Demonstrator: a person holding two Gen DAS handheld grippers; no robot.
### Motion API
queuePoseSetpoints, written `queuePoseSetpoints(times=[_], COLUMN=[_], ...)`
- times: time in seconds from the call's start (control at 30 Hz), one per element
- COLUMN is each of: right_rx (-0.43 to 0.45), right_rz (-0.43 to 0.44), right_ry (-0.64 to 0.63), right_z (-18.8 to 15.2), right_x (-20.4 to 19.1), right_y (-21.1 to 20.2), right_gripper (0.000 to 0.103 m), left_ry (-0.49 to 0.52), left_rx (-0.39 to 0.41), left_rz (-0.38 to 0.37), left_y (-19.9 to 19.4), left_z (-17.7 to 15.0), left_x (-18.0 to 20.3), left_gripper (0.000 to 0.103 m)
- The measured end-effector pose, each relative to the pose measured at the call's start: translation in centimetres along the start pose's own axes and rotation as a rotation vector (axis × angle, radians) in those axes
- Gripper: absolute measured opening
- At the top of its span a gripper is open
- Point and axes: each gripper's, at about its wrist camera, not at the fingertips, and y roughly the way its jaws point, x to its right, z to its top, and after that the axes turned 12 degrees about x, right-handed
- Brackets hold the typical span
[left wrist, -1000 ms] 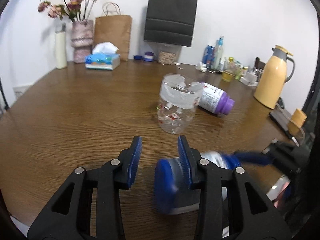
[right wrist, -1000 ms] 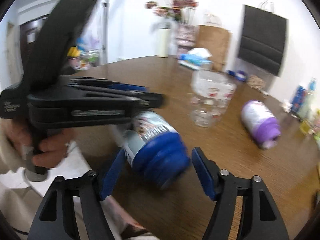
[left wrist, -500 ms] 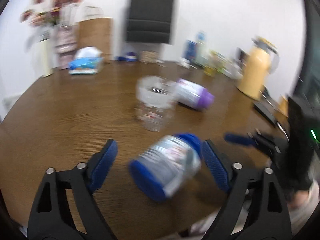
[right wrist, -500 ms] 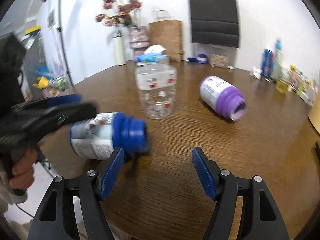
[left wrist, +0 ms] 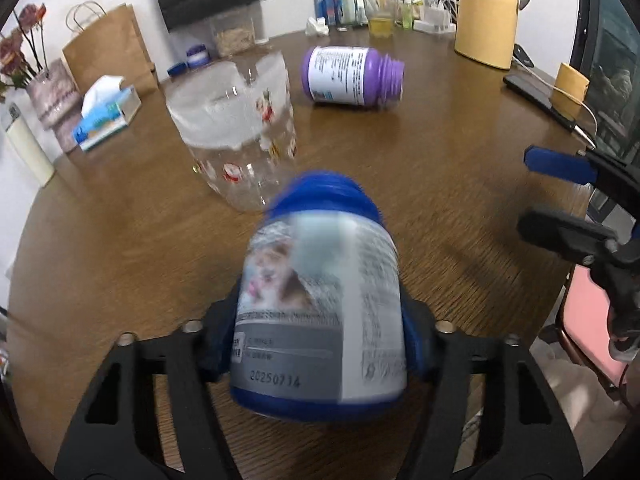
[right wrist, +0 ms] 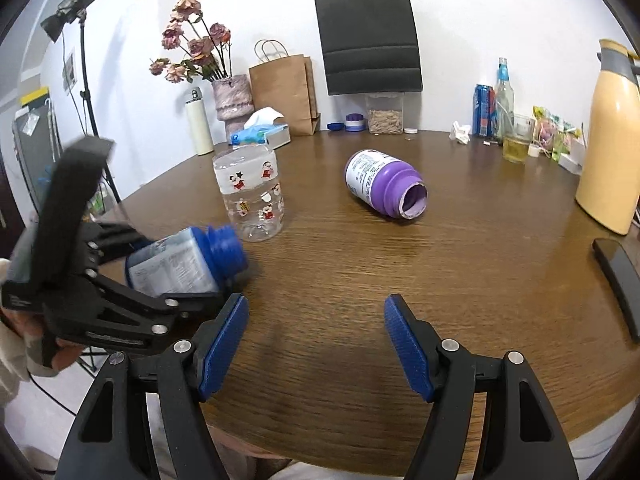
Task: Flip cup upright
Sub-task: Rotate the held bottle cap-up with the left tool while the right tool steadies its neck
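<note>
Hiding its own pads, left gripper (left wrist: 320, 344) clamps blurred blue cup (left wrist: 320, 304); right gripper (right wrist: 316, 344) gapes

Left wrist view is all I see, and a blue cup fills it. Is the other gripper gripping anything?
Observer: No. The right gripper is open and empty above the table.
Operator: Is the blue cup upright yet?
Observer: Not yet. The right view shows the blue cup nearly on its side in the left gripper.
Operator: And that purple one?
Observer: The purple jar lies on its side, and its mouth is open, with no lid.
</note>
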Motion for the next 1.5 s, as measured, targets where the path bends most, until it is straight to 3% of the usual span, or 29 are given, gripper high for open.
queuePoseSetpoints(times=[0.2, 0.3, 0.47, 0.53, 0.63, 0.8, 1.0, 1.03, 1.07, 1.27, 1.4, 1.5], right_rx=[0.008, 0.057, 0.146, 0.153, 0.110, -0.003, -0.152, -0.161, -0.162, -0.092, 0.006, 0.119], right_rz=[0.038, 0.116, 0.376, 0.481, 0.647, 0.744, 0.958, 0.965, 0.976, 0.928, 0.825, 0.728], right_ry=[0.012, 0.058, 0.157, 0.191, 0.277, 0.312, 0.560, 0.580, 0.584, 0.457, 0.247, -0.015], right_z=[0.1, 1.3, 7.2, 10.2, 13.7, 17.0, 19.4, 19.6, 19.9, 21.4, 21.8, 21.7], right_x=[0.0, 0.0, -0.7, -1.4, -2.6, -5.3, -6.0, -6.0, -6.2, -7.5, -8.7, -10.8], right_y=[-0.1, -0.8, -1.0, 0.1, 3.1, 10.0, 18.2, 18.8, 19.3, 19.8, 18.7, 17.4], right_gripper=[0.075, 0.075, 0.075, 0.075, 0.075, 0.076, 0.076, 0.075, 0.066, 0.065, 0.065, 0.065], left_ry=[-0.065, -0.102, -0.157, -0.132, -0.106, -0.164, -0.220, -0.222, -0.233, -0.282, -0.292, -0.293], left_rx=[0.084, 0.178, 0.540, 0.624, 0.653, 0.678, 0.719, 0.721, 0.717, 0.711, 0.666, 0.643], left_rz=[-0.003, 0.001, -0.008, 0.023, 0.030, 0.053, 0.092, 0.098, 0.103, 0.069, 0.014, -0.016], left_y=[-2.1, -4.8, -11.3, -12.1, -11.9, -11.4, -11.5, -11.4, -11.1, -9.8, -8.7, -7.9], left_z=[-0.4, 0.2, 3.0, 3.8, 4.2, 5.4, 7.4, 7.6, 7.8, 7.9, 8.5, 8.7], left_x=[-0.4, -1.0, -3.3, -3.9, -4.4, -7.3, -11.7, -12.0, -12.7, -15.0, -16.9, -17.9], left_gripper=[0.059, 0.059, 0.059, 0.059, 0.059, 0.059, 0.059, 0.059, 0.059, 0.059, 0.062, 0.064])
